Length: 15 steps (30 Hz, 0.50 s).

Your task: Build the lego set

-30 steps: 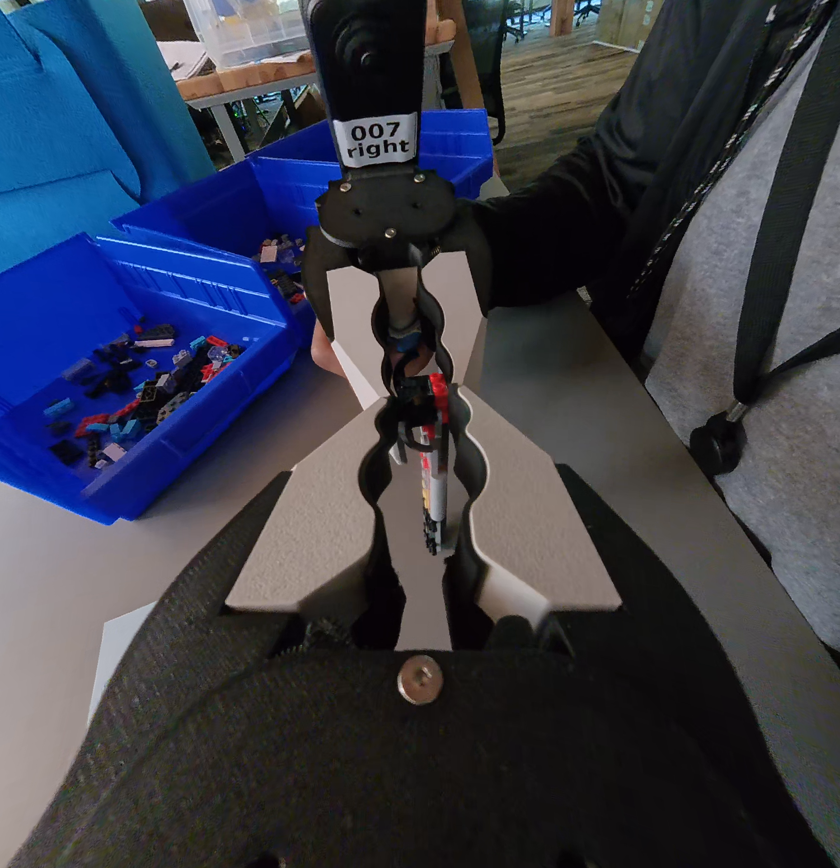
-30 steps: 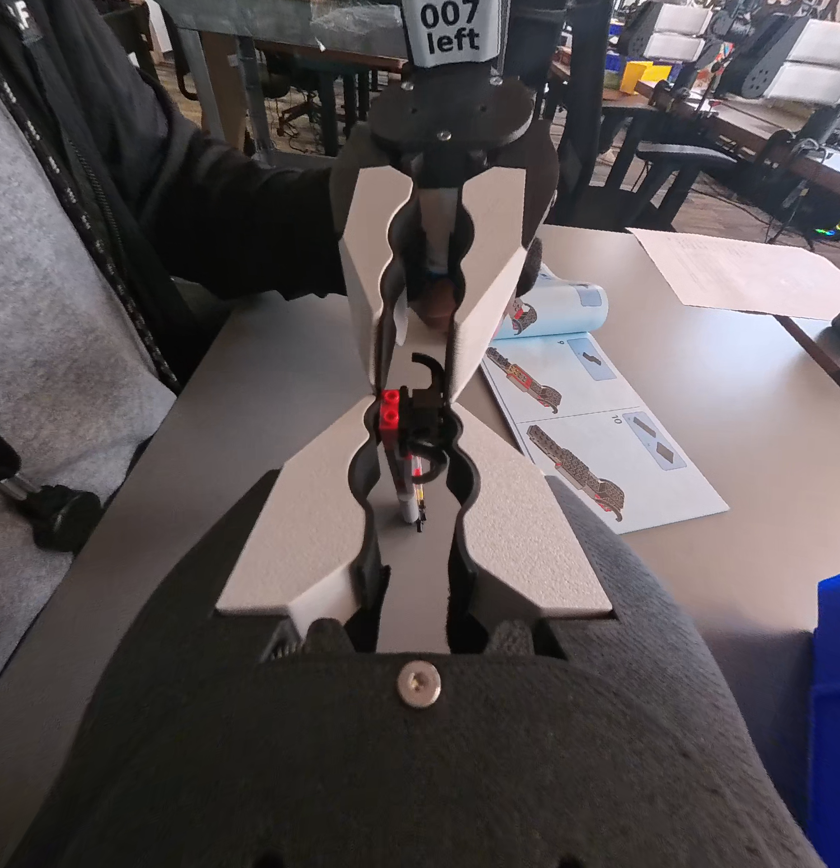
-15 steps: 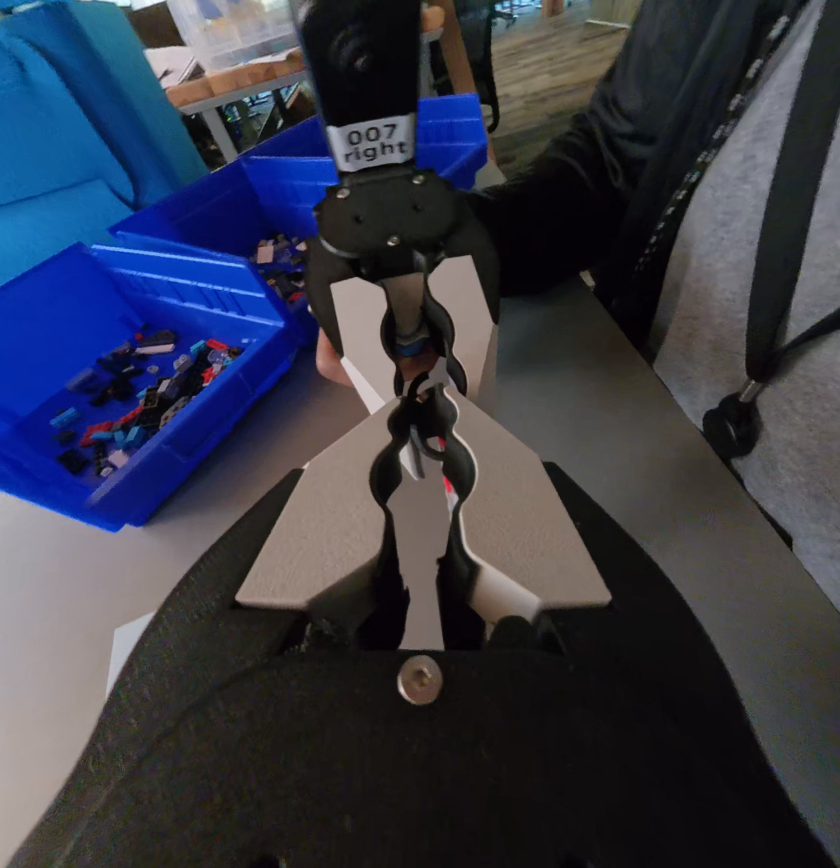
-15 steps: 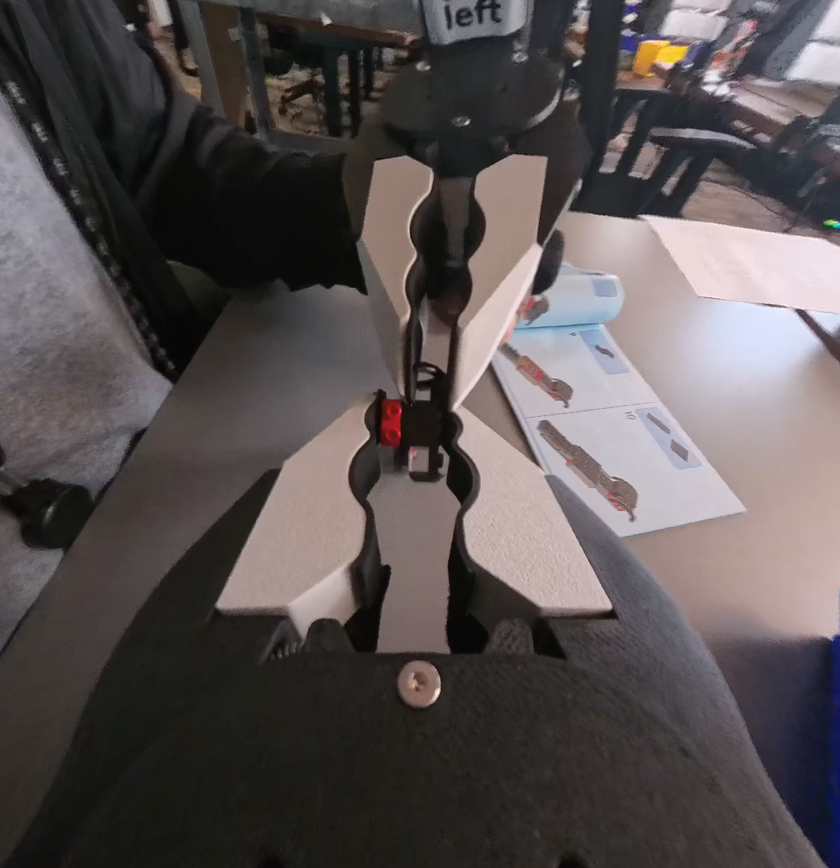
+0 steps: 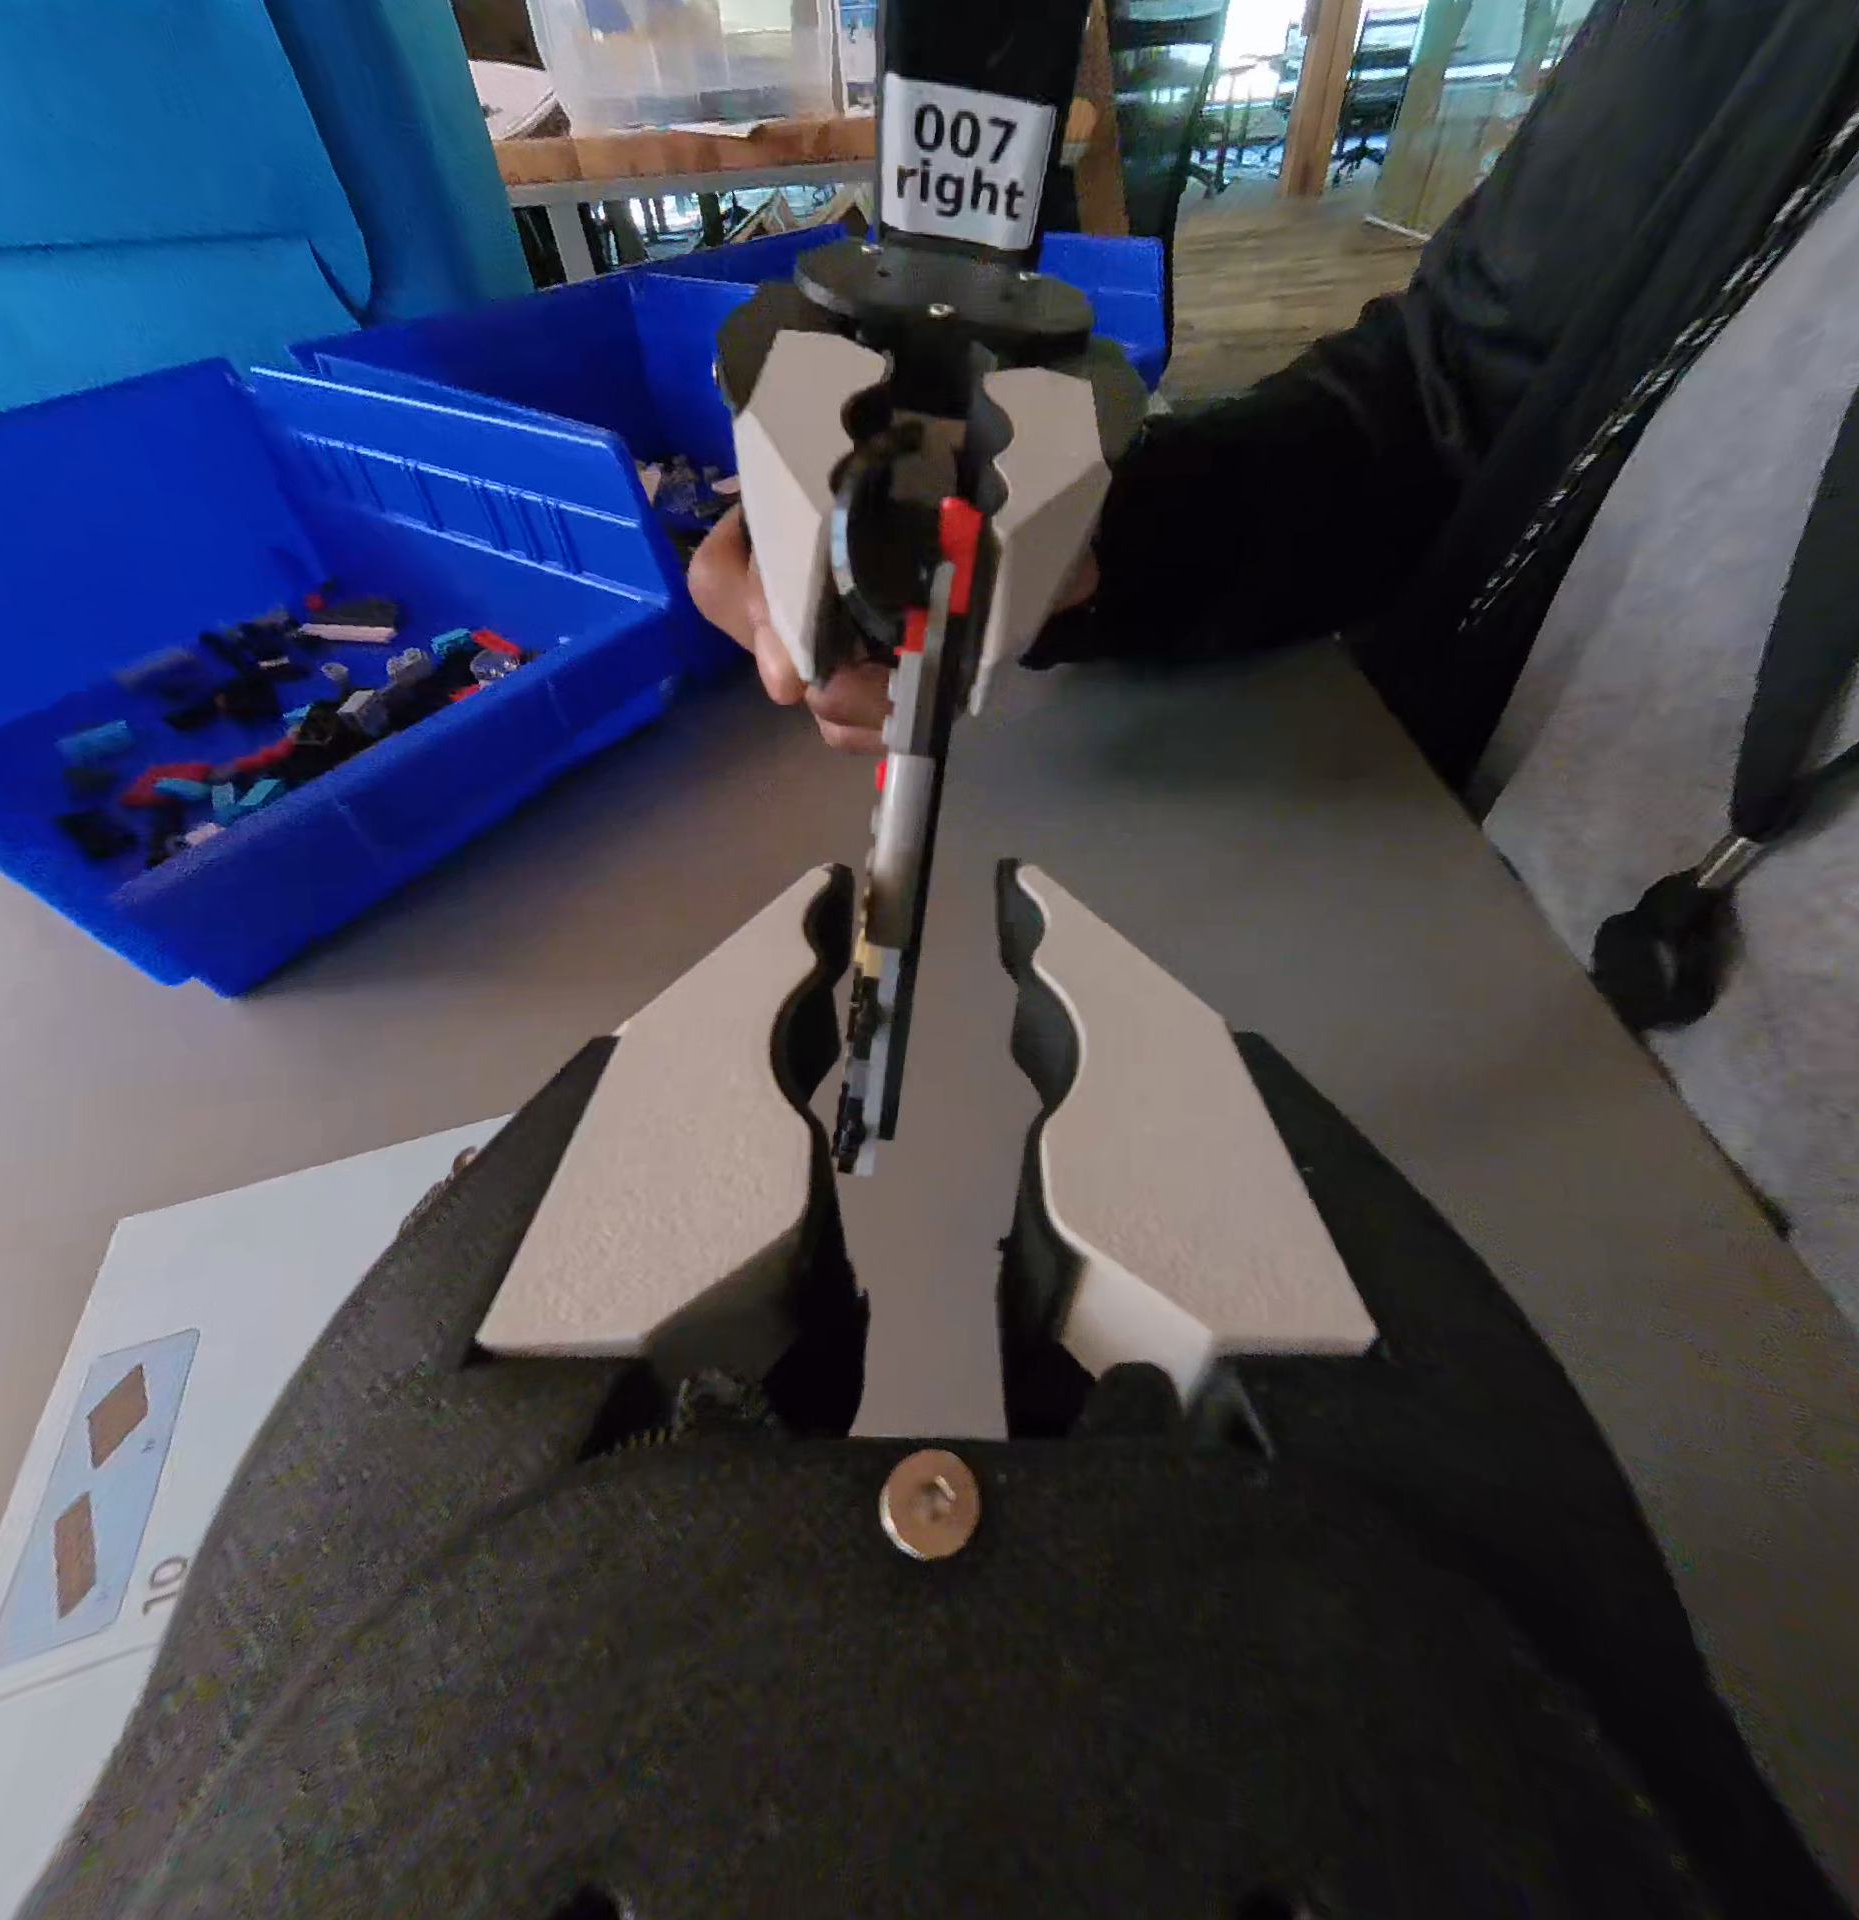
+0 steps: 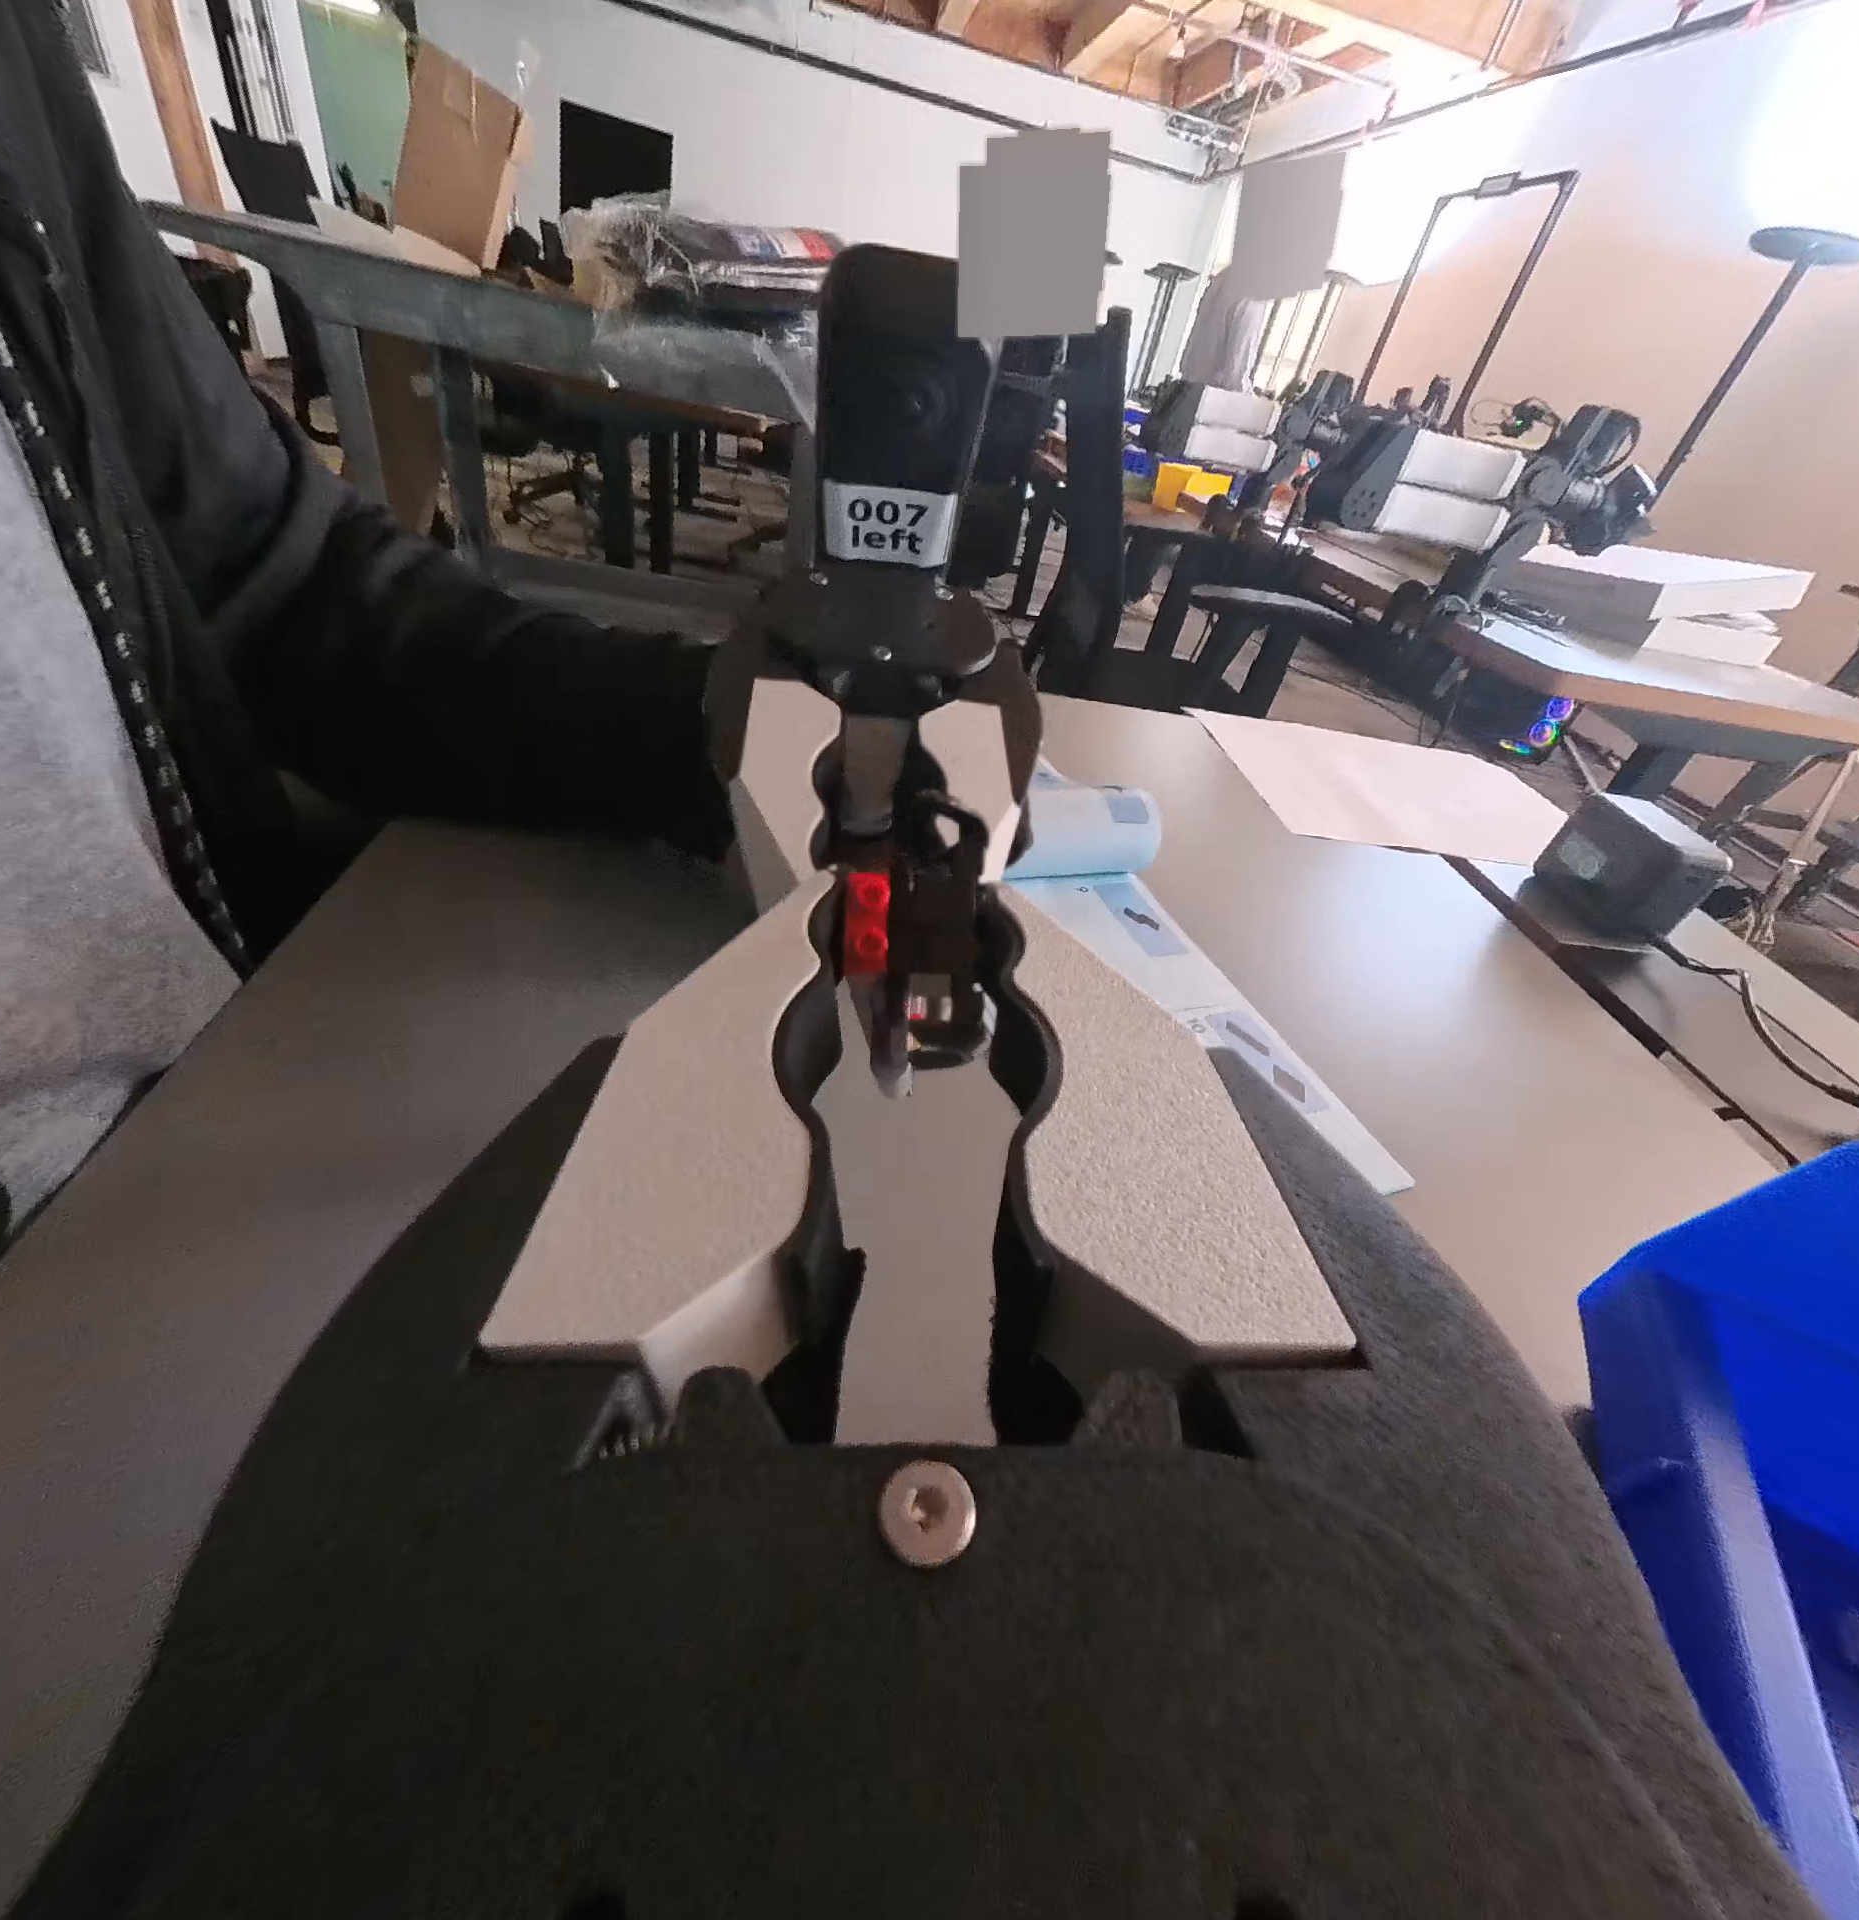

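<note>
Looking down the left gripper (image 5: 920,883) first: its jaws now stand apart, and the long lego strip (image 5: 897,883) just hangs between them, brushing the left one at most. Half a second ago they were pinched on it, so the left side has let go. The far end of the strip sits clamped in the right gripper (image 5: 909,582) straight ahead of the jaws. Blue bins (image 5: 312,665) of loose pieces sit off to the left on the bench (image 5: 1268,883).

From the right gripper (image 6: 920,935), the jaws are closed on the red-and-black end of the model, with the left gripper (image 6: 894,821) now backed off just past the tips. I'd guess it's regripping. The instruction booklet (image 6: 1164,935) lies right of the jaws.
</note>
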Tool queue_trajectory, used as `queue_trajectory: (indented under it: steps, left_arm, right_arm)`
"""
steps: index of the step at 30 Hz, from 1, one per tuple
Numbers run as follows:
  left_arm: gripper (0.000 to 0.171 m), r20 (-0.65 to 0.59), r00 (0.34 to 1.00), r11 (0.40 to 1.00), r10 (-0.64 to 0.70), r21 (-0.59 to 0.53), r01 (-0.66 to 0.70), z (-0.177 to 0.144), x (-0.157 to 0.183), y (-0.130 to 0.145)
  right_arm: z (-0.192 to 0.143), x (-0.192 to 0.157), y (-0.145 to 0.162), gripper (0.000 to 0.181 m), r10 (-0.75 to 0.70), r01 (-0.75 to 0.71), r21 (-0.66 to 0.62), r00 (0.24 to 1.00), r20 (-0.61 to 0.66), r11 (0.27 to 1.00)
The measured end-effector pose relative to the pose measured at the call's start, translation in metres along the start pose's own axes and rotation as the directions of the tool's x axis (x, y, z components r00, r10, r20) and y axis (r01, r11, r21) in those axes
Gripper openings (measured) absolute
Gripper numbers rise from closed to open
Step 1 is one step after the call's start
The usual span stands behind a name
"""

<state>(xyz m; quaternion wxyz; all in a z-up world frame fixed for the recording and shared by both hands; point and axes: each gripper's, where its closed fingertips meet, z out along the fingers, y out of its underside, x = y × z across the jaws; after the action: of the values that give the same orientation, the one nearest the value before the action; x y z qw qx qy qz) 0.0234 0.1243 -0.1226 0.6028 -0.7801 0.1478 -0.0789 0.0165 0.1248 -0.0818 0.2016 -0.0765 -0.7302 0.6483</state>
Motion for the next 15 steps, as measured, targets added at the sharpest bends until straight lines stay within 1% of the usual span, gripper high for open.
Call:
queue_trajectory:
  steps: [2,3,7,10,13,15]
  left_arm:
    - [0.015,0.013,1.0,1.0,0.007,0.011,-0.008,0.004,-0.002,0.0]
    - [0.012,0.026,0.999,1.0,0.02,0.003,-0.02,0.005,-0.004,0.002]
    - [0.012,0.062,0.992,0.994,0.105,-0.032,-0.104,0.004,-0.007,0.009]
    - [0.011,0.09,0.982,0.985,0.167,-0.059,-0.162,0.001,-0.009,0.012]
    - [0.011,0.106,0.968,0.972,0.227,-0.094,-0.218,0.001,-0.01,0.015]
    - [0.012,0.104,0.965,0.968,0.241,-0.103,-0.23,0.001,-0.009,0.016]
  right_arm:
    - [0.001,-0.001,0.002,0.026,-0.004,0.004,0.008,1.0,0.005,1.0]
    - [0.001,-0.002,0.004,0.026,-0.008,0.008,0.011,1.0,0.006,1.0]
    - [0.0,0.0,0.014,0.027,-0.043,0.043,-0.015,0.999,-0.021,0.999]
    - [-0.004,0.0,0.022,0.035,-0.101,0.1,-0.053,0.995,-0.024,0.994]
    - [-0.008,0.001,0.023,0.042,-0.128,0.127,-0.06,0.991,-0.023,0.99]
    - [-0.01,0.0,0.019,0.043,-0.12,0.119,-0.044,0.993,-0.009,0.992]
